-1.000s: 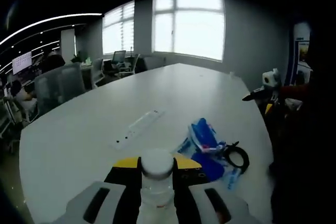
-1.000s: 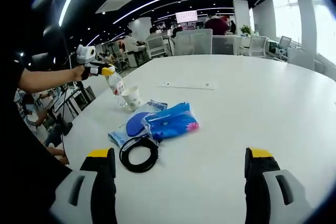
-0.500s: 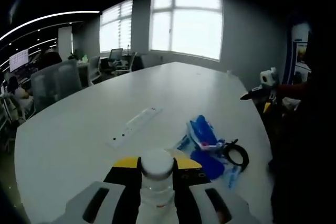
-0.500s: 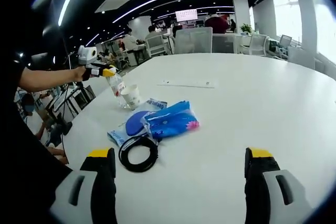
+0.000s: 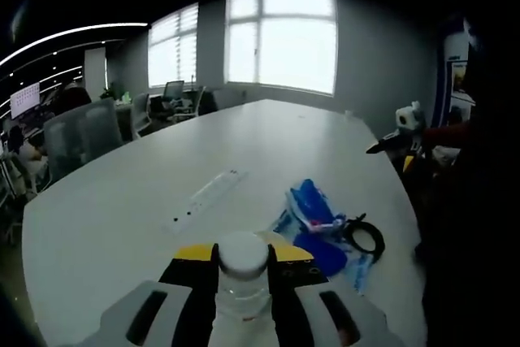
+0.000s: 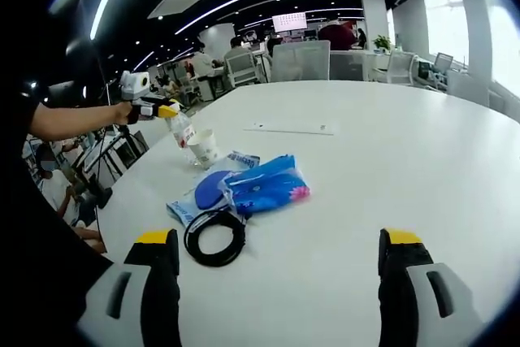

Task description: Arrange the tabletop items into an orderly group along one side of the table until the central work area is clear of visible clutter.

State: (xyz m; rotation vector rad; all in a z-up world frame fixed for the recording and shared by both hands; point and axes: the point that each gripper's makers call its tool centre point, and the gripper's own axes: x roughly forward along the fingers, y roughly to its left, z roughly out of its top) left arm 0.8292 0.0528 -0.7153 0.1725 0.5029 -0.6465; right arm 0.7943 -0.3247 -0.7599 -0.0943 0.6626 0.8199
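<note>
My left gripper (image 5: 242,256) is shut on a clear plastic bottle (image 5: 242,286) with a white cap, held upright between the jaws. The right gripper view has that left gripper (image 6: 165,110) holding the bottle (image 6: 180,130) just above the table, beside a white paper cup (image 6: 203,149). A blue patterned bag (image 6: 264,184) (image 5: 313,205), a dark blue round pad (image 6: 209,189) and a coiled black cable (image 6: 215,237) (image 5: 366,238) lie together near the table's edge. My right gripper (image 6: 280,278) hovers open over the table near the cable, and it appears again as the right gripper (image 5: 400,142) at the right edge.
The large white table (image 6: 390,168) has a long white strip (image 6: 292,128) (image 5: 203,199) lying near its middle. A light blue packet (image 6: 238,161) sits by the cup. Office chairs (image 6: 299,62) and seated people stand beyond the far edge. Windows (image 5: 280,38) face the left gripper view.
</note>
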